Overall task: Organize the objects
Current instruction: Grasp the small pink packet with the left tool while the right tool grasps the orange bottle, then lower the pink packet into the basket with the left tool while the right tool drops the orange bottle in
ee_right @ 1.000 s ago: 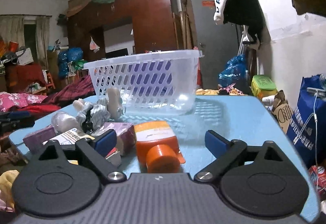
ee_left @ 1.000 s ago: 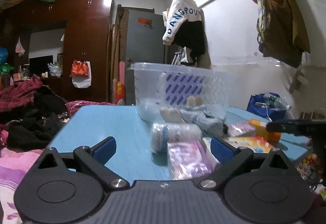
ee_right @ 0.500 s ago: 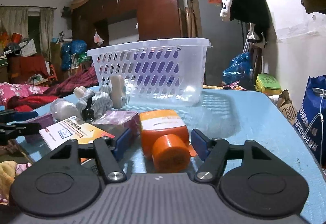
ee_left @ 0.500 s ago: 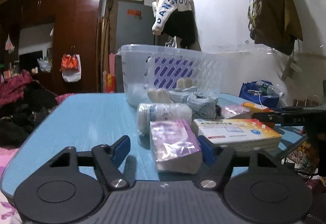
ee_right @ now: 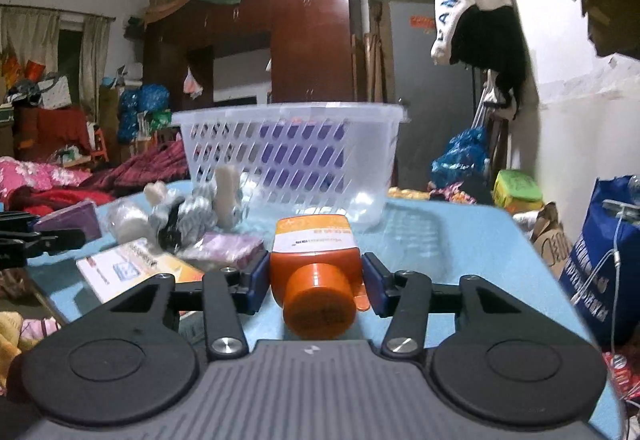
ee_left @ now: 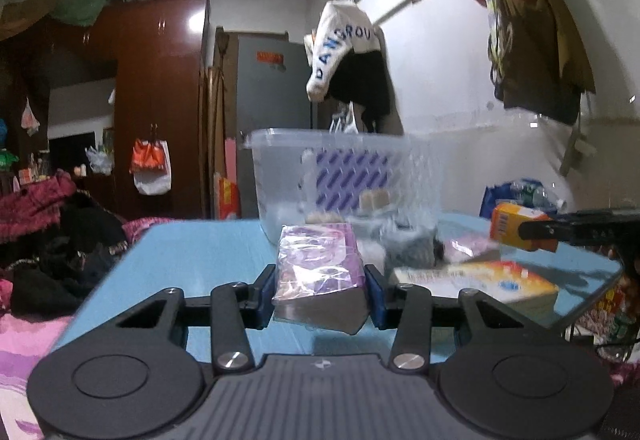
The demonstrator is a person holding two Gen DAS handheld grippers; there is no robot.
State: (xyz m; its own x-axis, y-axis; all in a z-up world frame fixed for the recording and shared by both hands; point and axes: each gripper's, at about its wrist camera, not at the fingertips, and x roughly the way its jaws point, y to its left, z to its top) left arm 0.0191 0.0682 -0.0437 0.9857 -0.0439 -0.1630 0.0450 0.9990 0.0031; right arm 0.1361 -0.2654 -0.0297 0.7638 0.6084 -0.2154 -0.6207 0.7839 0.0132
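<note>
Left tongs (ee_left: 320, 290) pinch a purple pack (ee_left: 318, 266), both pads flat against its sides, lifted above the blue worktop (ee_left: 192, 260). Its crinkled wrap glares, print unreadable. Right tongs (ee_right: 314, 282) clamp an orange bottle (ee_right: 316, 272), cap toward the camera, label upside down. Behind, the slotted basket (ee_right: 296, 155) stands on the worktop, blurred in the left view. Grey toy (ee_right: 200, 209), flat box (ee_right: 132, 266) and another purple pack (ee_right: 228, 246) lie before it.
</note>
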